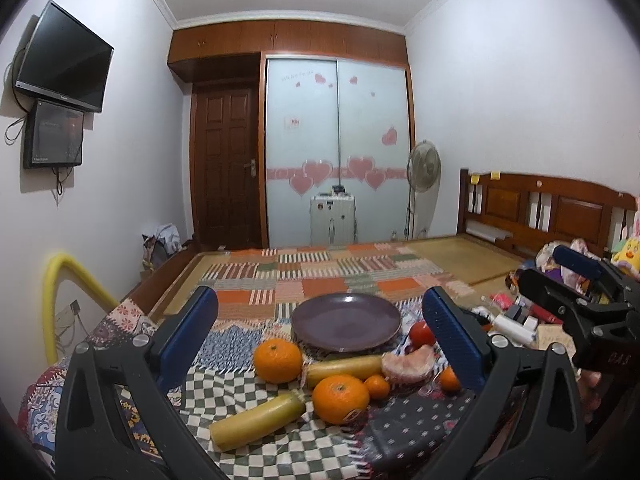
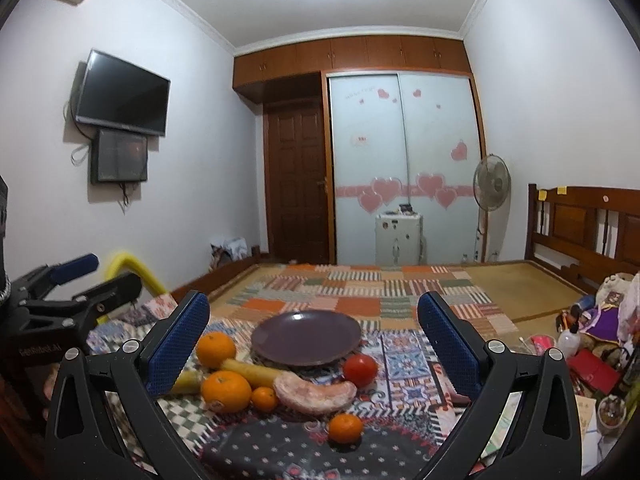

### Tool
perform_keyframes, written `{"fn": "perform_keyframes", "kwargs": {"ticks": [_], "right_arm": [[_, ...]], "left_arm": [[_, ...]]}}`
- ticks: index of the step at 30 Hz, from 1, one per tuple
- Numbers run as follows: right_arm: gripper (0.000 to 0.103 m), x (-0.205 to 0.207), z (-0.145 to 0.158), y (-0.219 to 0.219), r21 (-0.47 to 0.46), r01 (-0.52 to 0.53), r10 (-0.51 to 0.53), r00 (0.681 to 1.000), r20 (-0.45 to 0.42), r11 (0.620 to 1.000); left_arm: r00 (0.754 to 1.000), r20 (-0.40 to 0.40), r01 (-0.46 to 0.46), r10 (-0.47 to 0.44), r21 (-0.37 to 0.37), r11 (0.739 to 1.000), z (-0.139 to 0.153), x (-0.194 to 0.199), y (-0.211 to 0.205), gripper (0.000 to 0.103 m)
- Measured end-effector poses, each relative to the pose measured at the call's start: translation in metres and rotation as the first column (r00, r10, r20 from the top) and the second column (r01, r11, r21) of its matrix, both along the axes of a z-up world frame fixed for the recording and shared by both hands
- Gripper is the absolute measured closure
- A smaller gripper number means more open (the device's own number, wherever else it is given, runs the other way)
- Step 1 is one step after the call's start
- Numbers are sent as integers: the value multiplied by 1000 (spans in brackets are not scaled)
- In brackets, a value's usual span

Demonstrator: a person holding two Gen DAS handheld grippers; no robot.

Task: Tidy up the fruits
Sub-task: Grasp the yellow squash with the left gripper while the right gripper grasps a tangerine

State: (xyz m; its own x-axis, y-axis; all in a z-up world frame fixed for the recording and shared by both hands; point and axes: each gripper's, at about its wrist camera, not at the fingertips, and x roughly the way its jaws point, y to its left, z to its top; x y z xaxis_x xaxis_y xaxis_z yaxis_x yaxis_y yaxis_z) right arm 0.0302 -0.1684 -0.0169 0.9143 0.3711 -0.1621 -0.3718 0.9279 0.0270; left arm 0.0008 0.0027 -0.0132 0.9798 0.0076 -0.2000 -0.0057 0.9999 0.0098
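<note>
An empty purple plate lies on the patchwork quilt. In front of it are two large oranges, two small tangerines, two long yellow fruits, a red tomato and a pink peeled citrus wedge. My left gripper is open, hovering short of the fruit pile and holding nothing. My right gripper is open too, level with the left and to its right, with nothing between its blue pads.
The quilt covers a wooden bed with a headboard at the right. Toys, a white bottle and a red box crowd the right side. A yellow padded tube curves at the left edge.
</note>
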Motion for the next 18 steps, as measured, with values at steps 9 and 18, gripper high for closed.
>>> {"fn": "perform_keyframes", "kwargs": {"ticks": [9, 18], "right_arm": [[9, 30, -41, -4, -95, 22, -36, 987, -158, 995], [27, 47, -74, -12, -152, -3, -44, 950, -308, 988]], "left_arm": [[981, -195, 17, -5, 55, 998, -39, 33, 21, 18], [918, -397, 13, 9, 52, 999, -90, 61, 56, 27]]}}
